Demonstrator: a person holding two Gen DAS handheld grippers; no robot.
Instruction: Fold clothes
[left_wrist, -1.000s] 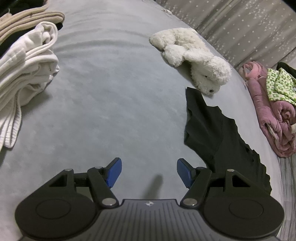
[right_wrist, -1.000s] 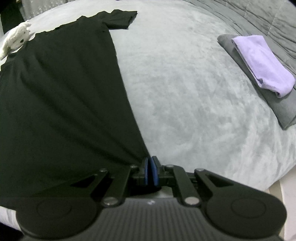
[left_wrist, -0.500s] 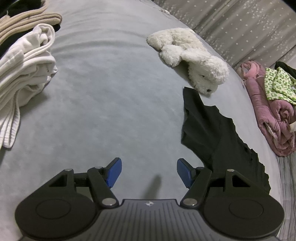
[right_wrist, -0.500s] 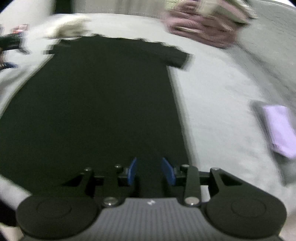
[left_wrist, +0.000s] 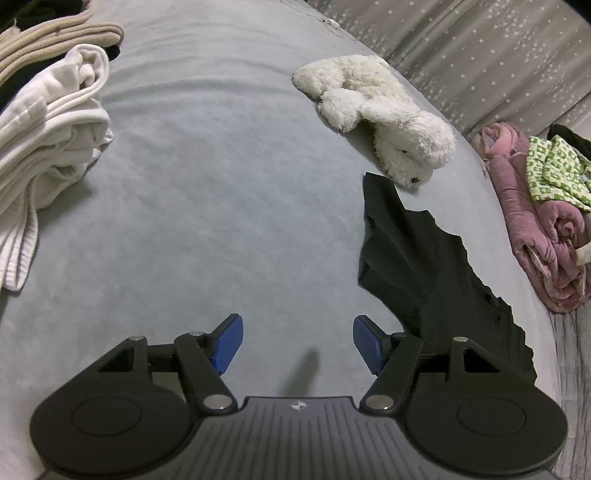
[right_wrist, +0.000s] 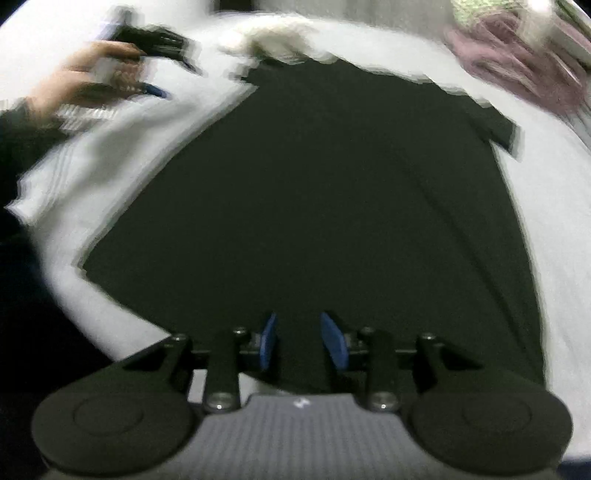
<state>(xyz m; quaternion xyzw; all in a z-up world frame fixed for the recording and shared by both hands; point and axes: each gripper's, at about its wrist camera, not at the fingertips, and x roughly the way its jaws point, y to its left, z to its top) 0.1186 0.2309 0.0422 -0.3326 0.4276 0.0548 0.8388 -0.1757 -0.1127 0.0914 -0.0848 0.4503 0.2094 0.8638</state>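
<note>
1. A black T-shirt (right_wrist: 325, 206) lies spread flat on the grey bedspread (left_wrist: 207, 206). In the right wrist view it fills the middle of the picture, with its hem toward the camera and a short sleeve reaching out to the upper right.
2. In the left wrist view only one rumpled edge and sleeve of the T-shirt (left_wrist: 417, 258) shows, at the right side of the bed.
3. The right gripper (right_wrist: 303, 345) hangs over the hem end of the shirt. Its blue pads are a little apart and nothing is pinched between them; dark cloth shows behind the gap. This view is blurred.
4. The left gripper (left_wrist: 297, 343) hovers over bare bedspread just left of the shirt's edge, with its blue pads well apart and empty.
5. At the upper left of the right wrist view, a person's hand (right_wrist: 74, 81) holds the other gripper beyond the shirt's far left corner; blur hides the detail.
6. A white plush toy (left_wrist: 376, 110) lies on the bed just beyond the shirt's sleeve tip, close to it.
7. A heap of white garments (left_wrist: 48, 129) sits at the left edge of the bed, with beige cloth (left_wrist: 55, 40) behind it.
8. A pink rolled blanket (left_wrist: 535, 221) with a green-and-white patterned cloth (left_wrist: 554, 173) on top lies at the right, past the shirt.
</note>
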